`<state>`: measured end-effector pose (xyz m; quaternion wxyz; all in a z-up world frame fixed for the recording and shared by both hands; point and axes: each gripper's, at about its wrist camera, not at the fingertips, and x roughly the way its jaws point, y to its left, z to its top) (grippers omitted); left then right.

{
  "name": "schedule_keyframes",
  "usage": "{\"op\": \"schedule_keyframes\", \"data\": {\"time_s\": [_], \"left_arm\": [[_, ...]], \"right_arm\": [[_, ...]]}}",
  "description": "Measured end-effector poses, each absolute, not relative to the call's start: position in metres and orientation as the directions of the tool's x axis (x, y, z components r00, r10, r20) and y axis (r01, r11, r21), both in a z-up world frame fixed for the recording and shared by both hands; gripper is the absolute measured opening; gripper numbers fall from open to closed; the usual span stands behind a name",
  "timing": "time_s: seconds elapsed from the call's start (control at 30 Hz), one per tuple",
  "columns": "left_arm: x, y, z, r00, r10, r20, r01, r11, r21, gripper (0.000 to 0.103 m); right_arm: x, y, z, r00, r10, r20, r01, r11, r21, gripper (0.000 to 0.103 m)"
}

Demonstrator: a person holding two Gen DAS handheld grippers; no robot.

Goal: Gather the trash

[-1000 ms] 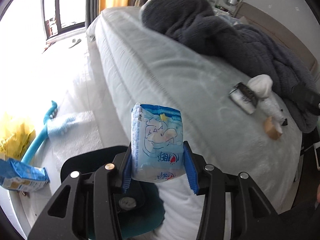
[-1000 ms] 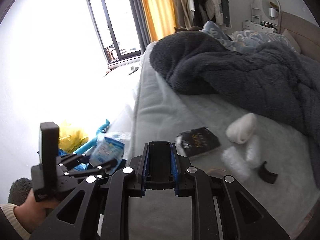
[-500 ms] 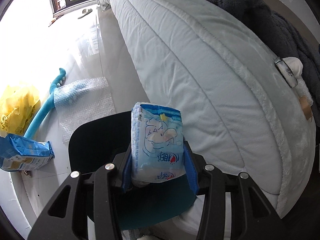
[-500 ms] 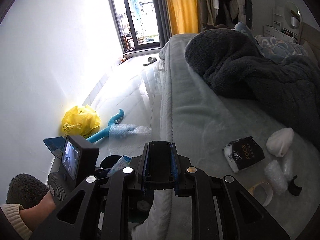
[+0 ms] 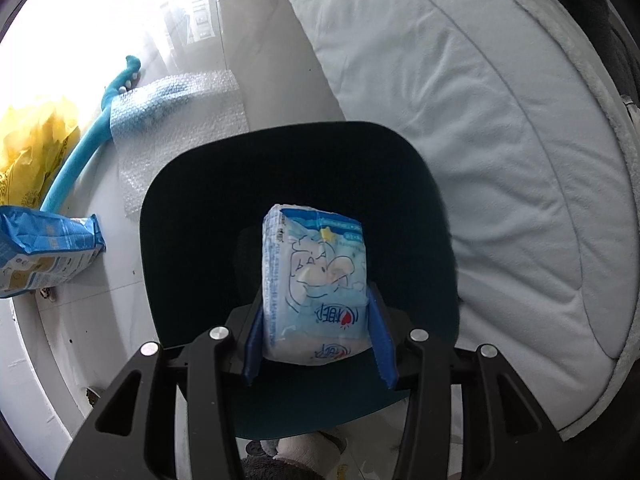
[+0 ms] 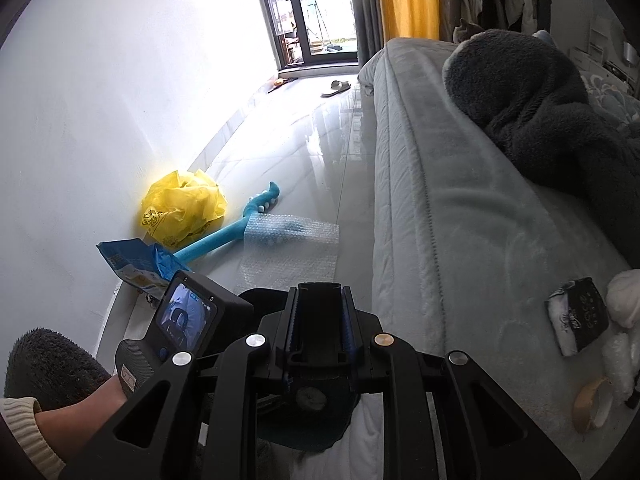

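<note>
Above one bin (image 5: pixel 224 184); one tissue pack (image 5: pixel 314 280)

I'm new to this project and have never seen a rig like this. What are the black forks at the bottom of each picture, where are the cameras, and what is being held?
There is no robot: a person holds a two-finger gripper in each hand, and each carries a wide-angle camera looking along its fingers.

The left camera looks almost straight down. The left gripper is shut on a blue-and-white tissue pack, above the mouth of a dark bin beside the bed.

The right camera looks along the floor and bed. The right gripper is shut and holds nothing. On the floor lie a yellow bag, a blue packet, a blue stick and bubble wrap. On the bed are a dark blanket and a black packet.
</note>
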<state>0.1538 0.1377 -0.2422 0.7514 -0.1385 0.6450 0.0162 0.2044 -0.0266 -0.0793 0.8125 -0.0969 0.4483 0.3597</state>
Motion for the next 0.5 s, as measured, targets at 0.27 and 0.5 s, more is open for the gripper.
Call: {"op": "schedule_keyframes", "data": {"time_s": [0.27, 0.5], "left_arm": [[0.144, 0.167, -0.251, 0.133, -0.2, -0.971, -0.263, 0.937, -0.23, 0.065], [0.136, 0.188, -0.238, 0.194, -0.206, -0.959, -0.292, 0.921, -0.257, 0.07]], "right_arm": [[0.205, 0.003, -0.107, 0.275, 0.462, -0.843, -0.687, 0.708, 0.164, 0.02], [0.207, 0.022, -0.134, 0.218, 0.43, -0.876, -0.681, 0.71, 0.179, 0.02]]}}
